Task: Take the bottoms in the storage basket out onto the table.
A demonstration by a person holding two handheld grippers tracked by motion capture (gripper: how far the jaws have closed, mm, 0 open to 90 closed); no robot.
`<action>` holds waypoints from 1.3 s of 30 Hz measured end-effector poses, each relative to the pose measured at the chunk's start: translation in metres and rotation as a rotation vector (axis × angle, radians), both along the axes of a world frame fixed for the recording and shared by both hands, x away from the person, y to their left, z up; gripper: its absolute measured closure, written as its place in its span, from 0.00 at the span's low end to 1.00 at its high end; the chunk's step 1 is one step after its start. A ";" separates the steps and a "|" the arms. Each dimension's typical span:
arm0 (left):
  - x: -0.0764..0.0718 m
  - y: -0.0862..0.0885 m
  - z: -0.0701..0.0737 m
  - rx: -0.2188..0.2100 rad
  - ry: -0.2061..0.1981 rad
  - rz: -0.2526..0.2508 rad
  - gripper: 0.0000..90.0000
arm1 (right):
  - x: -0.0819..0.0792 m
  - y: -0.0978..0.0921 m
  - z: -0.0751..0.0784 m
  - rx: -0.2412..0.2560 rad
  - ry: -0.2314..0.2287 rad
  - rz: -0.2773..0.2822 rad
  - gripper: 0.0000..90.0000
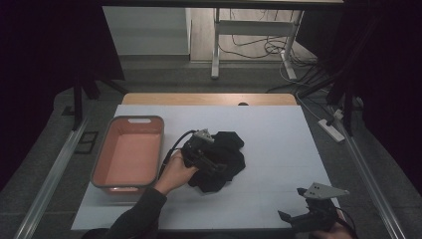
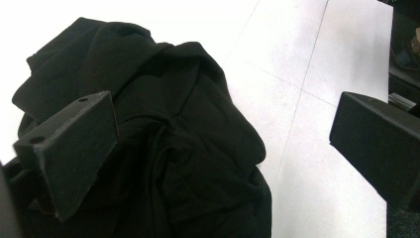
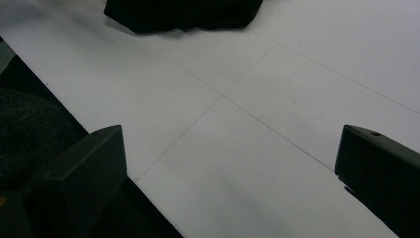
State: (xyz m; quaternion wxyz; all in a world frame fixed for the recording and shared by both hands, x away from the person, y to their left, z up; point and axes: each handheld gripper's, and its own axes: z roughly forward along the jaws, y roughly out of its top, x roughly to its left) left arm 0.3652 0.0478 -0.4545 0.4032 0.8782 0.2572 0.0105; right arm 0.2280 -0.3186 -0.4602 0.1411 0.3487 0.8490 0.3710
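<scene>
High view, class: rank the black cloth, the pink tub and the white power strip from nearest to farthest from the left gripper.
1. Black cloth, under the left gripper, table centre.
2. Pink tub, on its left.
3. White power strip, on the floor far right.

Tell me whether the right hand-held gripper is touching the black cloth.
Apart. In the high view the right hand-held gripper sits near the table's front edge, with bare white tabletop between it and the black cloth.

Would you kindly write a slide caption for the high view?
Left gripper open over a crumpled black cloth beside a pink tub; right gripper waits open.
</scene>
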 end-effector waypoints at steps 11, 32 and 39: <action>-0.004 0.002 0.006 -0.015 -0.008 -0.003 0.00 | 0.000 0.000 0.000 0.002 0.000 0.000 0.00; -0.010 0.013 0.017 -0.071 -0.028 0.021 0.00 | 0.000 -0.001 0.000 0.012 -0.001 -0.009 0.00; -0.013 0.017 0.019 -0.066 -0.030 0.030 0.00 | 0.000 -0.001 0.000 0.012 -0.001 -0.010 0.00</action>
